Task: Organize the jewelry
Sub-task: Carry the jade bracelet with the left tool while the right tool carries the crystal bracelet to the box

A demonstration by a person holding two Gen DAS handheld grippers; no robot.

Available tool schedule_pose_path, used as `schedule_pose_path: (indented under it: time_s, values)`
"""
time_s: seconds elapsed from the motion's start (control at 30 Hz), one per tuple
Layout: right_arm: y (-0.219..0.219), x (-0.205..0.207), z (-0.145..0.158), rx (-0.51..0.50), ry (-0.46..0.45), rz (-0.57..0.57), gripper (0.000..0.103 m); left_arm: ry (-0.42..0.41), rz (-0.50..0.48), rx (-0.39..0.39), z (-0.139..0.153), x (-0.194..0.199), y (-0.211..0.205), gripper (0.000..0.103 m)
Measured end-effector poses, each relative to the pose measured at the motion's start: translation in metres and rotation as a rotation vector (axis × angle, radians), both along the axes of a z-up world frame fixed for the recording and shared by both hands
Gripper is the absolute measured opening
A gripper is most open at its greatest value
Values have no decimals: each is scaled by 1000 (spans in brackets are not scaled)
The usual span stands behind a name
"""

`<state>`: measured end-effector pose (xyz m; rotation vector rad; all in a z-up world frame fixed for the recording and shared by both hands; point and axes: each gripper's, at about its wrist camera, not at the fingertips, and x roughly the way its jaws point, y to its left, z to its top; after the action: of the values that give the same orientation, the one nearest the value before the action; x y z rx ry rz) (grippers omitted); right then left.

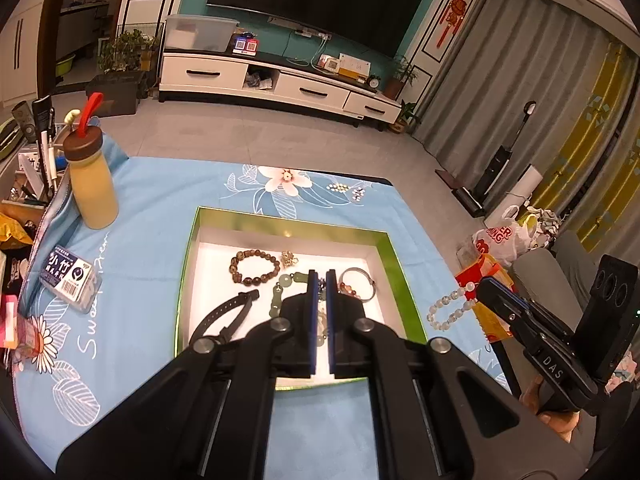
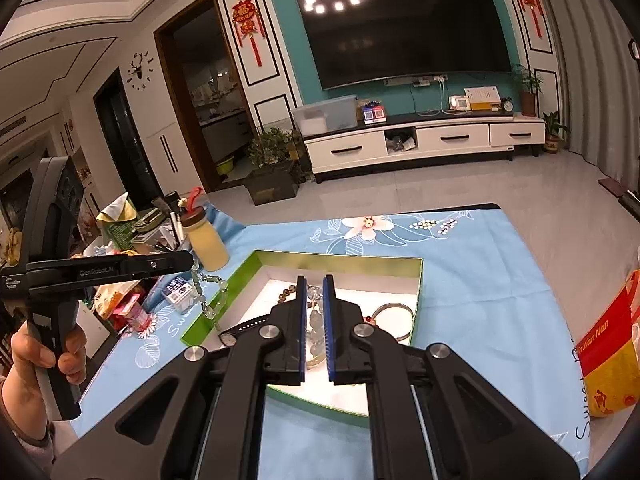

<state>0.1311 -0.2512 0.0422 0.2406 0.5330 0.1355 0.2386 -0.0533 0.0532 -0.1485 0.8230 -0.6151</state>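
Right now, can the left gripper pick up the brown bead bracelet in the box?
Probably not yet. The left gripper is shut on the jade necklace, so its jaws are taken. The brown bead bracelet itself lies uncovered in the box, nothing over it.

Left gripper (image 1: pixel 321 276) fingers nearly closed; right gripper (image 2: pixel 315 280) likewise, both raised.
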Motion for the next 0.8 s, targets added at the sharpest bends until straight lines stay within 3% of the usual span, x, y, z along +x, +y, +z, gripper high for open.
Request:
schedule_pose_path:
  time_s: [0.8]
  values:
    - [-15,86,-30,36,111,-3,7,128,23,38,-61,73,-42,3]
